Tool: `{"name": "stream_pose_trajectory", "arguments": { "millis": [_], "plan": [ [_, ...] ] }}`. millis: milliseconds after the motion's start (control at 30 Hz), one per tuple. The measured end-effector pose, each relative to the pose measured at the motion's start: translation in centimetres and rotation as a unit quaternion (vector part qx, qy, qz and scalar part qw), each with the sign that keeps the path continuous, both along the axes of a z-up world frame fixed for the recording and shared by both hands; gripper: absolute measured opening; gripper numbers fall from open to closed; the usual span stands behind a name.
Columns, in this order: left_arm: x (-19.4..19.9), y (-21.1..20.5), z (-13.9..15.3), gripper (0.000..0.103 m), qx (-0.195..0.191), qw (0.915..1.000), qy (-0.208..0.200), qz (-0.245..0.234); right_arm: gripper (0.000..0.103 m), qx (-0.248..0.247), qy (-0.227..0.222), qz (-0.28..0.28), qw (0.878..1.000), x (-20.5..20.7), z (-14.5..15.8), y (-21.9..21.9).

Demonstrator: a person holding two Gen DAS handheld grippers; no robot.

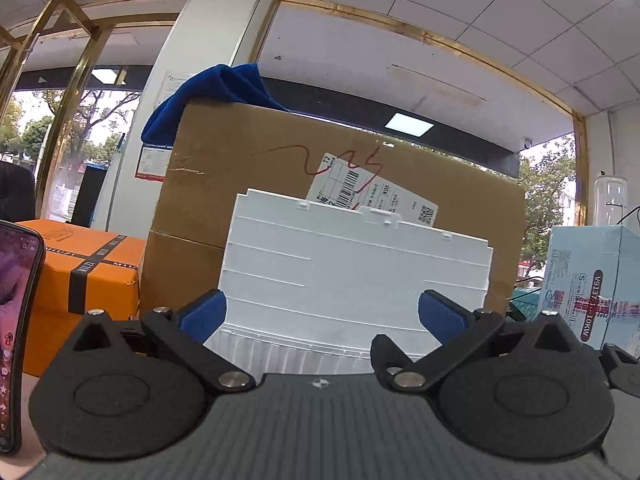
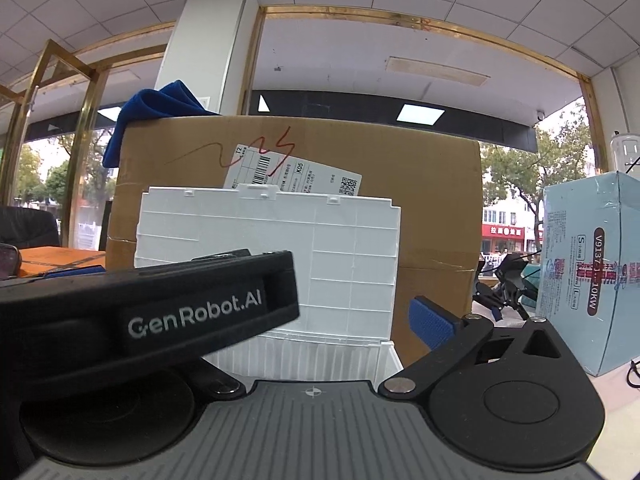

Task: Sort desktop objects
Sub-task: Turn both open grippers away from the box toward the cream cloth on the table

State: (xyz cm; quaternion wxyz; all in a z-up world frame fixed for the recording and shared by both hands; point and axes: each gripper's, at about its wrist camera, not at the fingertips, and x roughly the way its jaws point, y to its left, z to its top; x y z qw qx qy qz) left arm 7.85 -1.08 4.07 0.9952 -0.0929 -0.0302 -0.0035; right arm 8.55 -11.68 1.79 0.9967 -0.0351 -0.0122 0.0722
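A white plastic organiser box (image 1: 356,264) stands right in front of both grippers, its gridded lid raised upright over a ribbed base. It also fills the middle of the right wrist view (image 2: 320,248). My left gripper (image 1: 322,316) is open, its blue pads (image 1: 204,314) spread to either side of the box's lower part with nothing between them. My right gripper (image 2: 316,318) is open too. Only its right blue pad (image 2: 432,322) shows. The black body of the left gripper (image 2: 160,312), marked GenRobot.AI, crosses in front and hides its left finger.
A large cardboard box (image 1: 340,176) with a shipping label rises behind, a blue cloth (image 1: 216,92) draped on its top corner. An orange box (image 1: 80,264) and a phone (image 1: 16,320) are at the left. A light-blue carton (image 2: 588,272) and a black device (image 2: 504,280) are at the right.
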Motion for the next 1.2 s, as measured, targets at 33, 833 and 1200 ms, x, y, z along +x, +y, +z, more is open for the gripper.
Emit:
{"name": "stream_pose_trajectory", "arguments": {
  "millis": [33, 833, 1200],
  "plan": [
    [-0.1, -0.2, -0.1, 0.103, 0.003, 1.0, -0.004, -0.002, 0.103, -0.001, -0.001, -0.006, 1.0, -0.1, 0.0, 0.0],
    [-0.1, -1.4, -0.6, 0.103, 0.008, 0.9717, -0.032, -0.234, 0.103, 0.086, -0.035, -0.373, 0.923, -2.7, -0.6, -4.1],
    [0.1, -2.9, -0.7, 0.103, 0.038, 0.9406, -0.022, -0.337, 0.103, 0.167, -0.055, -0.442, 0.88, -5.8, -1.2, -7.0]
  ]
}}
